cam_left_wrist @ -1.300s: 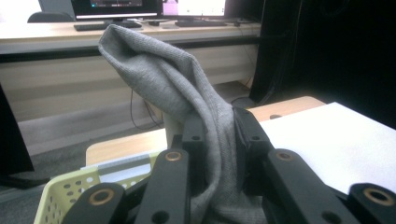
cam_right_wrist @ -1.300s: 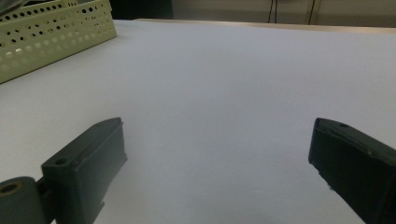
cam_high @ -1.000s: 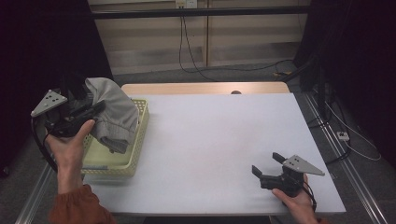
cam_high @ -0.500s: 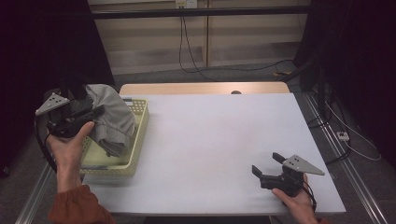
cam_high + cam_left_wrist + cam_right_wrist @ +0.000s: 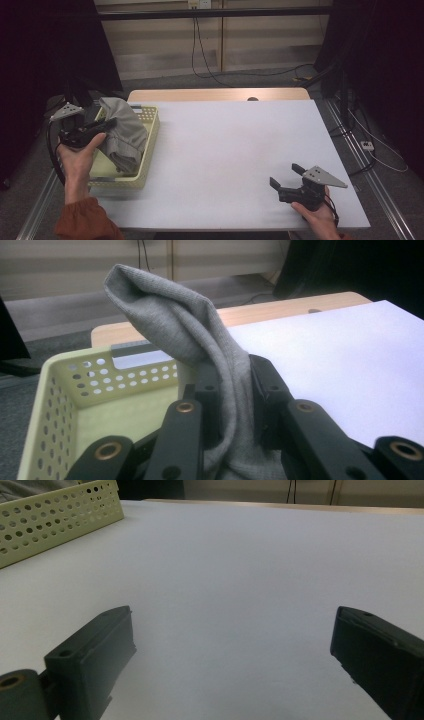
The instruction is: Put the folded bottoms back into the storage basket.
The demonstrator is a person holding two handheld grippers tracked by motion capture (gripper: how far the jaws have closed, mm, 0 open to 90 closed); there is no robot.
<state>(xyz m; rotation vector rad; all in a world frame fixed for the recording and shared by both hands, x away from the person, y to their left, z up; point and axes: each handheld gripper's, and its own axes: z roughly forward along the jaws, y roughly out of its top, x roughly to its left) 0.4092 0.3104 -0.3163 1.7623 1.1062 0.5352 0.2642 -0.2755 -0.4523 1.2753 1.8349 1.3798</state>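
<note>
The grey cloth (image 5: 122,132) hangs pinched between the left gripper's (image 5: 100,126) jaws, draping lengthwise down into the yellow basket (image 5: 150,131) at the table's (image 5: 235,150) left edge, well apart from the right gripper (image 5: 286,177), whose jaws are spread and empty.

Wide bare white table (image 5: 225,150) between both grippers, open to passage; at the left edge, blocked by yellow basket (image 5: 145,150) and grey cloth (image 5: 122,132).
</note>
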